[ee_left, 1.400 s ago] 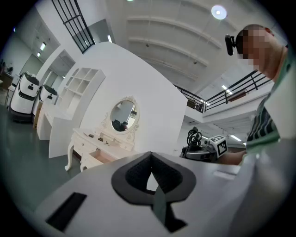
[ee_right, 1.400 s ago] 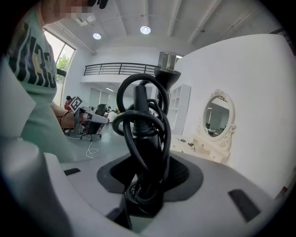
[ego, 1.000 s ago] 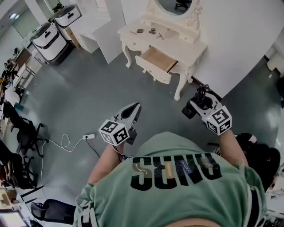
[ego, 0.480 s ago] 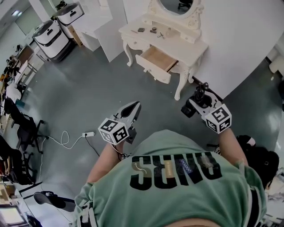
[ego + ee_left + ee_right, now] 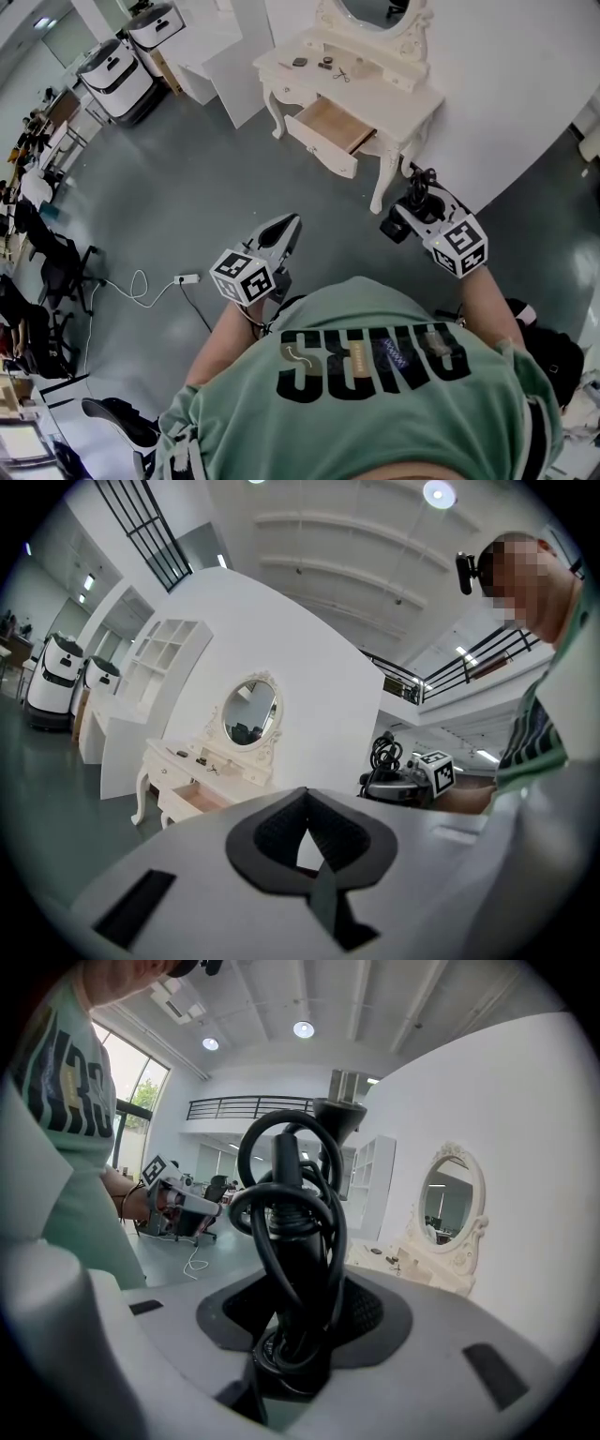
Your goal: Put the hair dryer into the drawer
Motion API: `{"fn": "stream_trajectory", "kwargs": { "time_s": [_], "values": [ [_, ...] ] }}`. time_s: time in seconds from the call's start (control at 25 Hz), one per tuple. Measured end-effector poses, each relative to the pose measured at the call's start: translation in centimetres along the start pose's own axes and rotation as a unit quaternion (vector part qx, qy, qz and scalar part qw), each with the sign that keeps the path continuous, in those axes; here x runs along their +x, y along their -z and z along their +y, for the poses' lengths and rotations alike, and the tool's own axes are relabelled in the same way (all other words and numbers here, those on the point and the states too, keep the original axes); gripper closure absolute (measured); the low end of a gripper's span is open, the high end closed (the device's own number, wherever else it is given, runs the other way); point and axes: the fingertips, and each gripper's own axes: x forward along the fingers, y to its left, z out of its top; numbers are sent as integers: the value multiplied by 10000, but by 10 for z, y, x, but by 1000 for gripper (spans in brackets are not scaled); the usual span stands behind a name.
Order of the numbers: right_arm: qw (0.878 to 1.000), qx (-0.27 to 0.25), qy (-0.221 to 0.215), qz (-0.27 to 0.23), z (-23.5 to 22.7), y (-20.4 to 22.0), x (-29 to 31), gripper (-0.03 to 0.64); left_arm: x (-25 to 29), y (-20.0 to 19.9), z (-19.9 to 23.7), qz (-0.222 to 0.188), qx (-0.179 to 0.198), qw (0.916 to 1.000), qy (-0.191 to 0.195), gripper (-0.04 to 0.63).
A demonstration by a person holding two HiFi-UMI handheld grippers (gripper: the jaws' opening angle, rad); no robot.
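Observation:
A black hair dryer (image 5: 419, 194) with its cord wound round it stands up from my right gripper (image 5: 412, 204), which is shut on its handle. In the right gripper view the hair dryer (image 5: 296, 1232) fills the middle between the pads. The white dressing table (image 5: 386, 86) stands ahead, its drawer (image 5: 330, 127) pulled out and showing a bare wooden bottom. My left gripper (image 5: 289, 225) is shut with nothing in it and points toward the table from the left. The left gripper view shows the drawer (image 5: 193, 803) and the hair dryer (image 5: 384, 772) off to the right.
Small items, among them scissors (image 5: 338, 73), lie on the tabletop below an oval mirror (image 5: 373, 11). White wheeled machines (image 5: 117, 70) stand at the back left. A power strip with cable (image 5: 187, 278) lies on the grey floor, office chairs (image 5: 58, 272) stand at the left.
Both grippers have drifted a little toward the dressing table, which now sits slightly nearer. The right gripper's hold on the hair dryer is unchanged, and the left stays shut.

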Motion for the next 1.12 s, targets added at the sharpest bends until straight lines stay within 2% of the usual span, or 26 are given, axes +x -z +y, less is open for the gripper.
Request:
{"fn": "stream_trajectory", "kwargs": {
  "time_s": [0.16, 0.28, 0.64, 0.88, 1.12],
  "values": [
    [9999, 98, -57, 42, -15, 10, 16, 460, 18, 2, 16, 116, -1, 9999, 13, 586],
    [9998, 144, -40, 132, -28, 16, 42, 460, 32, -1, 46, 130, -65, 9999, 25, 586],
    [9978, 373, 402, 362, -94, -5, 172, 460, 105, -56, 193, 241, -112, 9982, 536, 586],
    [9945, 515, 815, 405, -148, -33, 253, 460, 159, -105, 285, 392, 49, 9946, 964, 586],
    [9914, 572, 1065, 502, -189, -45, 300, 460, 202, -125, 340, 537, -11, 9908, 1244, 586]
  ]
}}
